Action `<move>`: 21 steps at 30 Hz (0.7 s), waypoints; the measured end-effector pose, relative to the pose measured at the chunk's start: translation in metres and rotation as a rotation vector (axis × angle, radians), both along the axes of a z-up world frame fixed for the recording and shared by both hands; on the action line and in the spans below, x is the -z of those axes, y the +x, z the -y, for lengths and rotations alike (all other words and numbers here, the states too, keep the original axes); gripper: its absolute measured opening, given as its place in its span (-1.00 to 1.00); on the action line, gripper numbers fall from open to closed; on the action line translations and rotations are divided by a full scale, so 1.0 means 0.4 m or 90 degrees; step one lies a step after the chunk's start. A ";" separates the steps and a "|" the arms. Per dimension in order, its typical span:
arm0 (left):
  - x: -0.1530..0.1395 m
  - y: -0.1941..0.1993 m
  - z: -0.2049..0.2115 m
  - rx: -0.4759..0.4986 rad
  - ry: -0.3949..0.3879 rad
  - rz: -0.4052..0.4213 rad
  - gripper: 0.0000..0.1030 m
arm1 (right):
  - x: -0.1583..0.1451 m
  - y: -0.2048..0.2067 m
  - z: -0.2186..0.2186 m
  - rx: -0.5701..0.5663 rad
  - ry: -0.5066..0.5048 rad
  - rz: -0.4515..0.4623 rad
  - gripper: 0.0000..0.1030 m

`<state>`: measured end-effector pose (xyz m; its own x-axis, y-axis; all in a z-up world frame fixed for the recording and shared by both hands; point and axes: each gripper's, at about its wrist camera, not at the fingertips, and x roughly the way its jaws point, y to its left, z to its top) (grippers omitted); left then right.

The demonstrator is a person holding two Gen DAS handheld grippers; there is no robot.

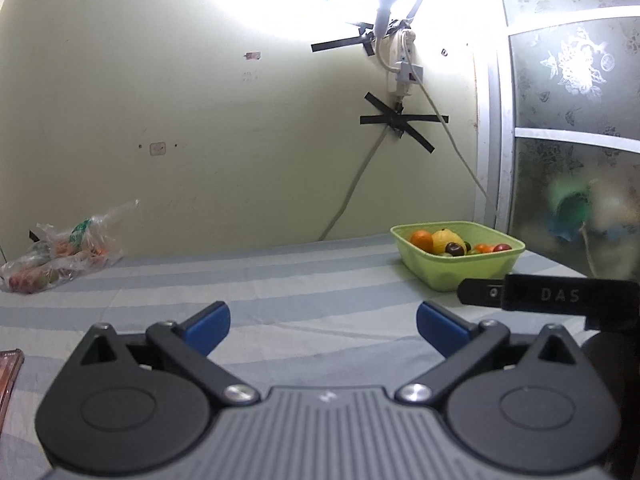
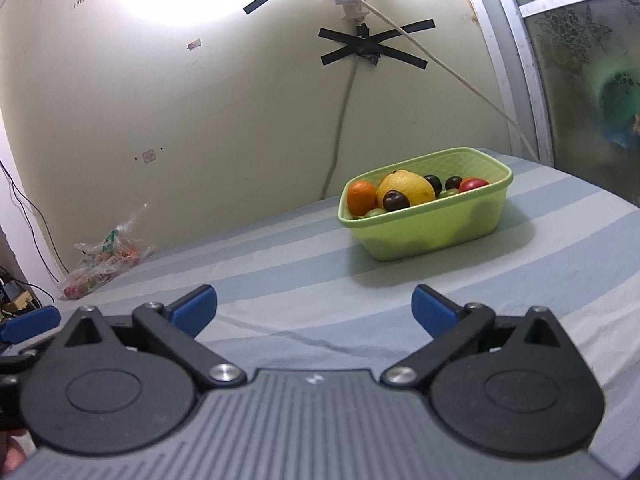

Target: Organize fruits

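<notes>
1. Where the striped cloth [image 2: 280, 280] meets the far wall, a green basket [image 2: 424, 228] is set, filled with fruit; its long axis is seen running from near left to far right in the right wrist view.
2. Inside the basket an orange [image 2: 360, 196] is placed at the left end, a yellow citrus [image 2: 408, 186] beside it, a dark plum [image 2: 395, 201] in front of that, and a red fruit [image 2: 473, 184] toward the right end.
3. Small green fruits low in the basket are mostly hidden by its rim.
4. Well left of the basket, against the wall, a clear plastic bag [image 1: 60, 256] is laid; its contents are blurred and cannot be named.
5. Nearer the cameras than the basket, the right gripper [image 2: 314, 308] is held with its blue fingers spread wide and nothing between them.
6. The left gripper [image 1: 323, 322] is likewise spread wide and empty.
7. The letters "DAS" are read on a black bar [image 1: 552, 294] just below the basket in the left wrist view.
</notes>
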<state>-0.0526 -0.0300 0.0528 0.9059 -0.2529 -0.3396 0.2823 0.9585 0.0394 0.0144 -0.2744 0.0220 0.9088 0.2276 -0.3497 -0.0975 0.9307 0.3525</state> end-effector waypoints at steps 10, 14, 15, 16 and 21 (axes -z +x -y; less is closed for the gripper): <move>0.016 0.013 0.032 -0.002 0.003 -0.021 1.00 | 0.000 -0.047 0.007 0.024 -0.045 -0.006 1.00; 0.024 0.019 0.045 0.007 0.006 -0.039 1.00 | -0.003 -0.058 0.005 0.035 -0.055 -0.002 1.00; 0.026 0.022 0.046 0.006 0.006 -0.043 1.00 | -0.003 -0.058 0.005 0.036 -0.056 0.000 1.00; 0.028 0.025 0.046 0.003 0.006 -0.047 1.00 | -0.003 -0.058 0.005 0.037 -0.057 0.000 1.00; 0.038 0.046 0.033 -0.034 -0.002 -0.081 1.00 | 0.001 -0.056 0.002 0.034 -0.059 -0.008 1.00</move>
